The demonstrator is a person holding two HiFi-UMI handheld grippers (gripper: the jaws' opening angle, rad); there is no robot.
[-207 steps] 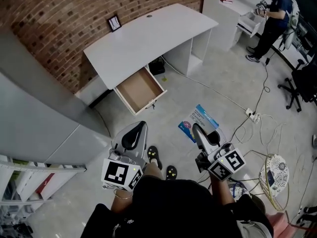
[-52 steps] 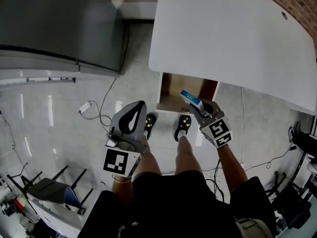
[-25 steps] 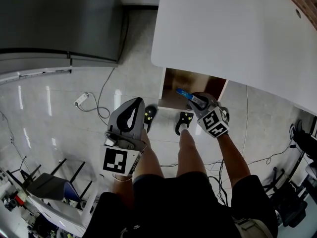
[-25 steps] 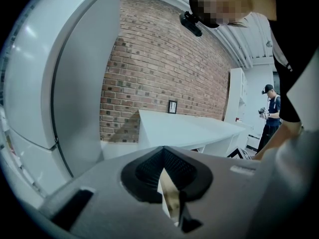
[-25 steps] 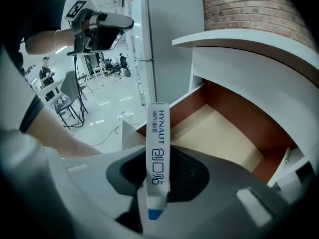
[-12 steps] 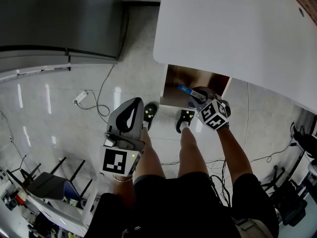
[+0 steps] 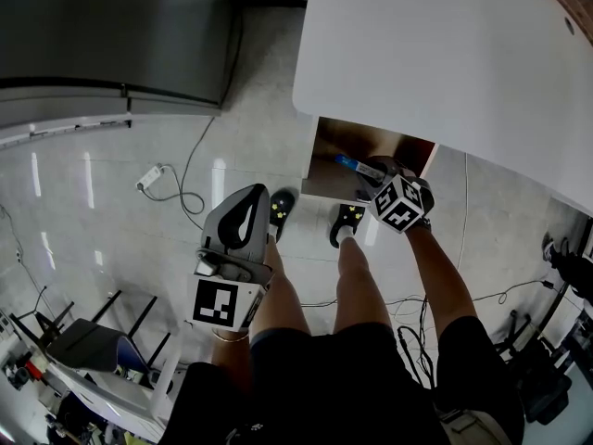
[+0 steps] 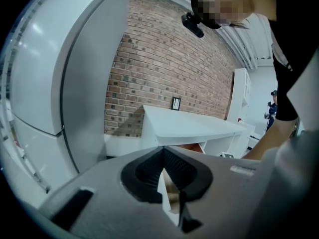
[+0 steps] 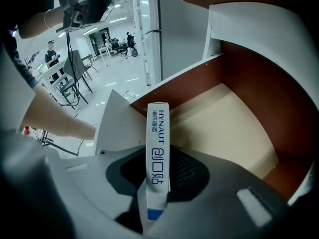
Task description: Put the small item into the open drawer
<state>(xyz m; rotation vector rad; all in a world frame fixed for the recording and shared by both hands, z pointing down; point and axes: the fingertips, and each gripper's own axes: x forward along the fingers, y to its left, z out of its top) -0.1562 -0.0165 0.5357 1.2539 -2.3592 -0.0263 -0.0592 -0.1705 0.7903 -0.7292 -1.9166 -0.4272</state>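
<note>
**First voice:** On your left, the left gripper (image 7: 248,213) hangs in front of your left leg. Its jaws are pressed together and nothing is in them. It has no work at this moment, so I see only a small danger there: it can knock your knee if you bend.

**Second voice:** On your right, the right gripper (image 9: 157,185) is clamped on the lower end of the thin white cardboard box with blue lettering (image 9: 158,143). The box points forward along the jaws. It is in the air over the open wooden drawer with brown walls and a pale bottom (image 9: 234,133), and I think it touches nothing.

**First voice:** You hold only one end, so the box can turn in the jaws. If you let it go from this height, it may bounce or land leaning on a wall. The white desk top (image 7: 445,54) is just above the drawer, and your gripper may strike its edge.

**Second voice:** The box itself is flat and narrow, with a blue band at the held end. It looks light, and a hard squeeze can dent it.
</note>
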